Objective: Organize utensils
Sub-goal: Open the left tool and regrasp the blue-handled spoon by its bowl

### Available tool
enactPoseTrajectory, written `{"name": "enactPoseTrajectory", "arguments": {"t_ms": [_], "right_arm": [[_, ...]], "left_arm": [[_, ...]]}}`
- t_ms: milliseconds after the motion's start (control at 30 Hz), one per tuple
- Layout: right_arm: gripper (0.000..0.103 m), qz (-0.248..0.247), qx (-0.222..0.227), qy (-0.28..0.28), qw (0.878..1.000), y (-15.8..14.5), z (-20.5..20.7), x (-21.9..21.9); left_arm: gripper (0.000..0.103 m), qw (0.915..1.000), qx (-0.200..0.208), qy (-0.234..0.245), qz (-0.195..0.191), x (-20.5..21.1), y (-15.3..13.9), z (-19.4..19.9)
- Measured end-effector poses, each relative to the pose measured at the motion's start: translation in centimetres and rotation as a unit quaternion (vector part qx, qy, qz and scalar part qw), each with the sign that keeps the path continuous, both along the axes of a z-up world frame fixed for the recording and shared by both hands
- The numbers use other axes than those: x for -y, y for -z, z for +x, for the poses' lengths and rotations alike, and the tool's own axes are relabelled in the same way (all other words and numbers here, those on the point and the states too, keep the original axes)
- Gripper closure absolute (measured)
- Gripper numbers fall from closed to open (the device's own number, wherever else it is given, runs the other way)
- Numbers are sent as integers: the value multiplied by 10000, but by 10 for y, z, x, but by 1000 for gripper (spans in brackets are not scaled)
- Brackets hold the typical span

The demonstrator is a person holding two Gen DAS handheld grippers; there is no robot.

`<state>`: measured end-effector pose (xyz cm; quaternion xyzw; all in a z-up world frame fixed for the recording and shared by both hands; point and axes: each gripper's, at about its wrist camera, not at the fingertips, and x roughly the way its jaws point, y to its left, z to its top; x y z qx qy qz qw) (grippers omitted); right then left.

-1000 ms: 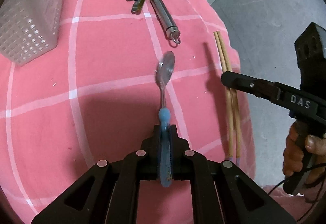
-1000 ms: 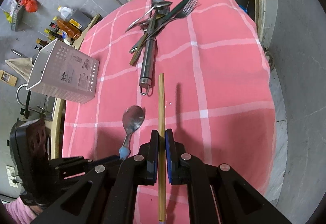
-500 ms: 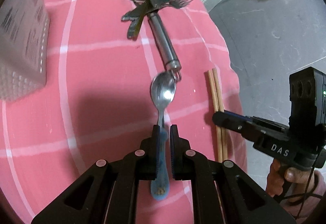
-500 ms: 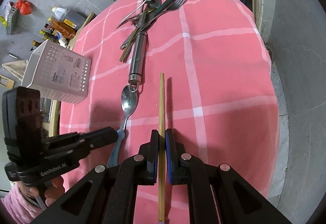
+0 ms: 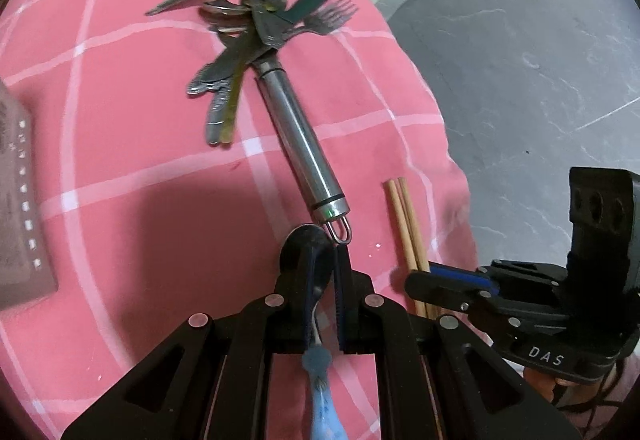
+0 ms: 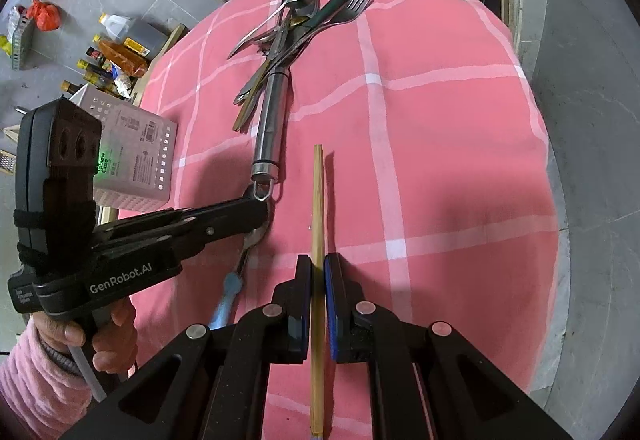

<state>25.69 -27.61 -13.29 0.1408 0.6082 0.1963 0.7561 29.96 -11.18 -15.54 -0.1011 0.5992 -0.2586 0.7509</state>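
On the pink cloth with white check lines [image 6: 440,160], both grippers sit low and side by side, each lined up with its own utensil. Between the fingers of the left gripper [image 5: 322,280] lies the steel spoon with a pale blue plastic handle [image 5: 320,372], its long axis running straight along the fingers: bowl forward at the fingertips, handle trailing back beneath the gripper body. The jaws stand narrowly apart around the neck of the spoon, and whether the pads actually press it cannot be told from these views. The bowl tip is just beside, perhaps touching, the hanging loop of the long tubular steel-handled tool [image 5: 300,144] that points away toward the heap of forks, spoons and knives [image 5: 256,20] at the far end of the cloth. The right gripper [image 6: 316,280] has its jaws drawn close on either side of the pair of light wooden chopsticks [image 6: 318,200], which run lengthwise through the gap and project well ahead of the fingertips; they appear pinched, though contact is hard to confirm. The white perforated plastic utensil holder [image 6: 136,160] stands on the cloth to the left, nearer the left gripper, so the spoon has the shorter path there. Lifting it cleanly likely means drawing back from the steel loop first.
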Motion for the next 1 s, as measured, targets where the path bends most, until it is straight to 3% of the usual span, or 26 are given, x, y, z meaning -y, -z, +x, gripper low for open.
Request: {"name": "enactPoseTrajectory", "arguments": {"t_ms": [267,367,500,733,1000], "right_arm": [[96,88,-67,109,9999,2,1,6],[96,123,-97,125,9998,4,1,7],[96,117,-114,111,9998,4,1,6],[96,97,-112,116,9998,4,1,5],[96,108,-97,220,9997,3,-2,8]], "left_arm": [[96,9991,249,-36,341,-10,-13,-12],[87,9986,259,-54,466,-11,-10,-12],[74,9992,249,15,313,-10,-8,-9],[73,9989,291,195,302,-1,-7,0],[73,9885,712,548,1218,29,-10,-11]]}}
